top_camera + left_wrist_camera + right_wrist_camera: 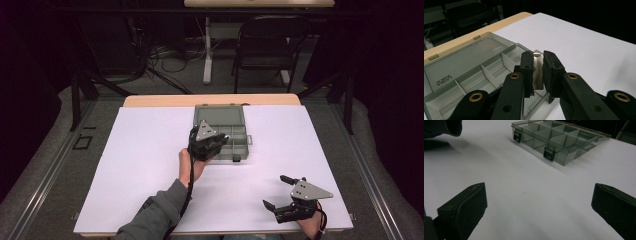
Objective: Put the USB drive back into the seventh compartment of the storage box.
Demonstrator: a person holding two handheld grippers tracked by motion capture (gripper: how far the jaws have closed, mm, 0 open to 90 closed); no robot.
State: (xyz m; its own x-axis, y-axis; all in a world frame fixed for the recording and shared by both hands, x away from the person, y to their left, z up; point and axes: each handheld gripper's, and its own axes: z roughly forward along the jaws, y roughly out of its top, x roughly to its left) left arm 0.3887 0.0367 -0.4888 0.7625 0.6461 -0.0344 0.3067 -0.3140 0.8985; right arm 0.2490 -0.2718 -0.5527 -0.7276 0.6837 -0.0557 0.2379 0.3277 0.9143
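A clear grey compartment box (pixel 220 116) lies open at the table's far middle, its lid (pixel 461 62) laid flat behind the divided tray. My left gripper (pixel 223 140) hovers over the tray's near compartments. Its jaws (pixel 537 55) are shut on a small shiny metal piece (pixel 538 75), which stands upright between the pads above a compartment by the tray's right edge. My right gripper (pixel 274 190) rests low at the near right of the white sheet, jaws wide open (pixel 536 202) with bare sheet between them. It faces the box (pixel 570 157) and its two black latches.
A white sheet (pixel 150 165) covers the wooden table (pixel 160 100). A grey sleeve (pixel 155 215) comes in from the bottom centre. Beyond the table stand a black chair (pixel 265 45), a table leg and floor cables.
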